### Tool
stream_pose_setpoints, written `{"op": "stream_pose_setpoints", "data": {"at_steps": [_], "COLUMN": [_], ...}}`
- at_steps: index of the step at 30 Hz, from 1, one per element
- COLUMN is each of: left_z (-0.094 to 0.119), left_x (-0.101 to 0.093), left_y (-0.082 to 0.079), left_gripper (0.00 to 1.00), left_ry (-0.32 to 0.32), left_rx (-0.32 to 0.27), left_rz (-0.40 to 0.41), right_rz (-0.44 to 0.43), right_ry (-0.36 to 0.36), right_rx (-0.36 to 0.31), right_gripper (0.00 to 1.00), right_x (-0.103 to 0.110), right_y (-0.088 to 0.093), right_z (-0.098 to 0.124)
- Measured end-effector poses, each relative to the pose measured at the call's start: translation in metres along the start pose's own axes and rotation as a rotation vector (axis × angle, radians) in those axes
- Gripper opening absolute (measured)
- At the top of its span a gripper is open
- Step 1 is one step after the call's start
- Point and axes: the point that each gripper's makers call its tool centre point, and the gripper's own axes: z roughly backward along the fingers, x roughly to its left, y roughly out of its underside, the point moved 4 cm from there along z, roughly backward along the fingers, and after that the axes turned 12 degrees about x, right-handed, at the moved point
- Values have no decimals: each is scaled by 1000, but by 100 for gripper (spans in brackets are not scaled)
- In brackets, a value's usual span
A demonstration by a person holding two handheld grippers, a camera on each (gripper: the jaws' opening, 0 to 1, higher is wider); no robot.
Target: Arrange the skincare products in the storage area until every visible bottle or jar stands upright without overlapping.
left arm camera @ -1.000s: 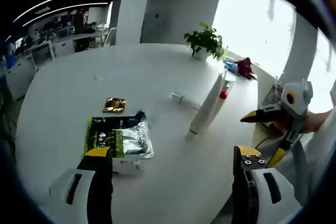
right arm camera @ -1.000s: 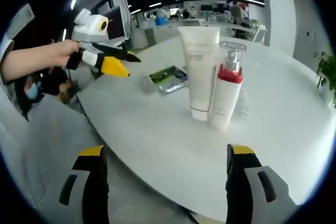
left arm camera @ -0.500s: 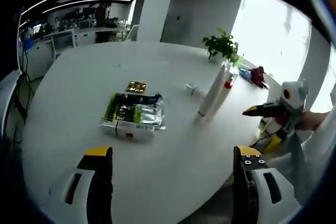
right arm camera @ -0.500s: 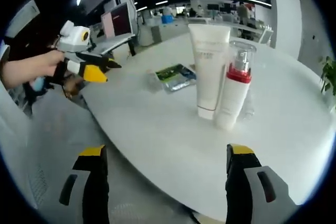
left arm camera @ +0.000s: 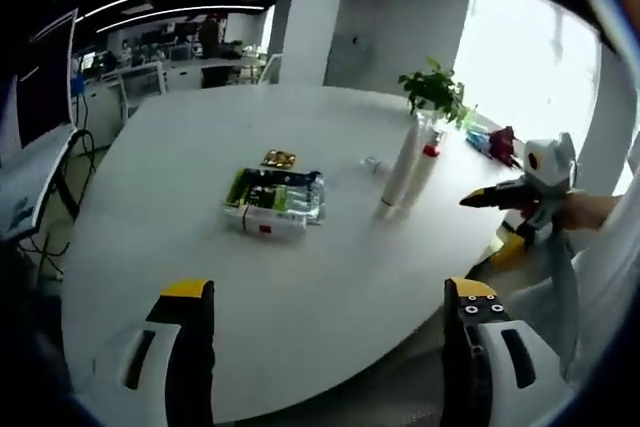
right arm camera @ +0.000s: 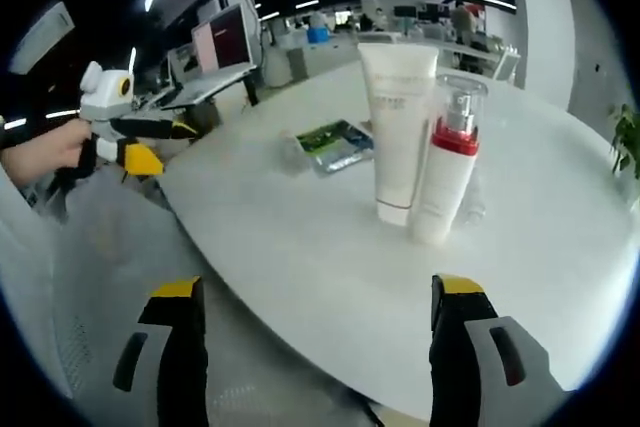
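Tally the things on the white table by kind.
Skincare containers standing upright: 2, the white tube and the red-collared pump bottle
Foil sachet packs: 1, green and silver
Small gold packets: 1
Potted plants: 1
Total: 5

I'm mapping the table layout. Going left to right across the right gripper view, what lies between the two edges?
Left hand-held gripper → green foil packet → white tube → red-collared pump bottle → potted plant.
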Motion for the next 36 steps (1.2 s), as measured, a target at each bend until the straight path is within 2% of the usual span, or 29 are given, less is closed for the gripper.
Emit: {"op": "stream_pose_setpoints", "data": {"at_steps": [3, 8, 12, 16, 32, 36], "left_z": [4, 2, 4, 2, 3, 4], "left_x": [-1, 0, -2, -3, 0, 1], "left_y": [7, 20, 12, 14, 12, 7], "left_gripper": [91, 91, 92, 92, 91, 91], "left_ry": [-6, -10, -4, -20, -10, -1], "left_rx": [-9, 14, -28, -4, -14, -35], "left_rz": [21, 50, 67, 50, 53, 67], "right_rz": [-3, -6, -2, -7, -2, -35], "right_ry": [-3, -4, -5, -5, 3, 3], "right_rx": [2, 1, 5, 5, 23, 18], "right_gripper": [93, 92, 92, 92, 91, 91], "right_x": [-1, -5, -3, -1, 3, 0], "right_y": [1, 0, 1, 1, 1, 2], "right_z": [-1, -5, -4, -3, 0, 3]}}
